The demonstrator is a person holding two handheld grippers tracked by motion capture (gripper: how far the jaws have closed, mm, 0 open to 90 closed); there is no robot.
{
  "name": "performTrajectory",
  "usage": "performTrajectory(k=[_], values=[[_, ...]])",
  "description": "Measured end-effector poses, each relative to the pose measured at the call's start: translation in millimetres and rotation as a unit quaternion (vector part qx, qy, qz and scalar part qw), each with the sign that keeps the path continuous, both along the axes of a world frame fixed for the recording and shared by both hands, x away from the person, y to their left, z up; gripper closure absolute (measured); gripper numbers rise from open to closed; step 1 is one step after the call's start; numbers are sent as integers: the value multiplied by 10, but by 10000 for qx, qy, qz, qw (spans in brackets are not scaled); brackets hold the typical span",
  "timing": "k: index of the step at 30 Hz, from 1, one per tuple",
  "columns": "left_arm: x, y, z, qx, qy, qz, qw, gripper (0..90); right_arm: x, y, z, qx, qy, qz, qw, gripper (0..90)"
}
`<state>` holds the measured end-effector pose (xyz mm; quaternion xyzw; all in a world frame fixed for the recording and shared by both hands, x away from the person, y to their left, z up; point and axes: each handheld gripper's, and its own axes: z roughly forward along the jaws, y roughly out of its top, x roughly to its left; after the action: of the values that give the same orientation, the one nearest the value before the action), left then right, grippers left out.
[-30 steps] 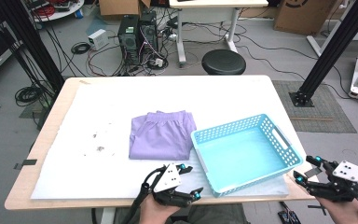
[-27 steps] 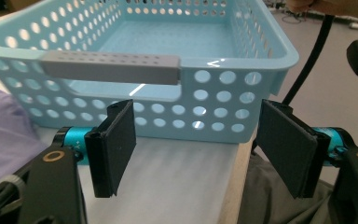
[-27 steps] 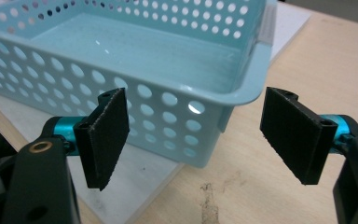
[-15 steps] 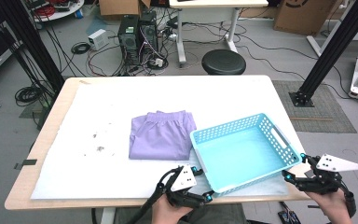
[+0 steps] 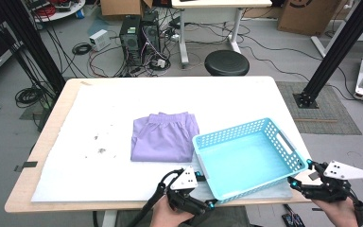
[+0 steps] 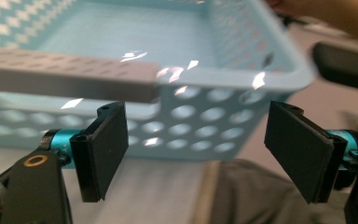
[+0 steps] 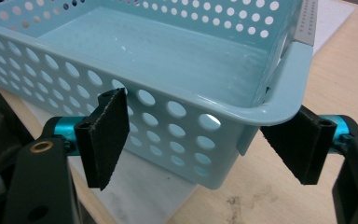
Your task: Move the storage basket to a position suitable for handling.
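A light-blue perforated basket [image 5: 248,156] sits empty at the table's front right, turned at an angle, its near corner over the front edge. Left of it lies a folded purple garment [image 5: 163,137]. My left gripper [image 5: 204,190] is at the basket's [image 6: 205,79] near left corner; in the left gripper view [image 6: 196,149] its jaws have just been opening, and the basket wall stands just ahead of the pads [image 6: 105,149], untouched. My right gripper [image 5: 300,172] is open at the basket's right corner [image 7: 270,107], which sits between the pads [image 7: 105,135] in the right gripper view [image 7: 200,140].
A white sheet [image 5: 113,99] covers most of the wooden table [image 5: 42,156], with small dark specks [image 5: 99,150] on its left part. Beyond the table are computer towers [image 5: 137,33], a black stool [image 5: 227,61] and black frame posts [image 5: 331,56].
The left gripper has shifted slightly right toward the basket's near corner and its jaws stand wider. The right gripper has edged left to the basket's right corner. Basket and garment have not moved.
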<state>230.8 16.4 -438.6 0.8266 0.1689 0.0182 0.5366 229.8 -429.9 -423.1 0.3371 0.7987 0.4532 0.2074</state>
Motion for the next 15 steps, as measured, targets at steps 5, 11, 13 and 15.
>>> performTrajectory(k=[5,11,13,15], values=[[-14,4,-6,107,-2,42,9999,223,-31,46,52,-22,-40,-109,9999,243],[-44,47,37,46,-180,122,9998,223,-71,36,31,-63,39,-66,10000,254],[-60,53,45,-34,-235,186,9995,223,-79,37,26,-56,54,-61,10000,255],[-65,79,62,-1,-270,142,9995,223,-115,59,36,-37,69,-87,9999,254]])
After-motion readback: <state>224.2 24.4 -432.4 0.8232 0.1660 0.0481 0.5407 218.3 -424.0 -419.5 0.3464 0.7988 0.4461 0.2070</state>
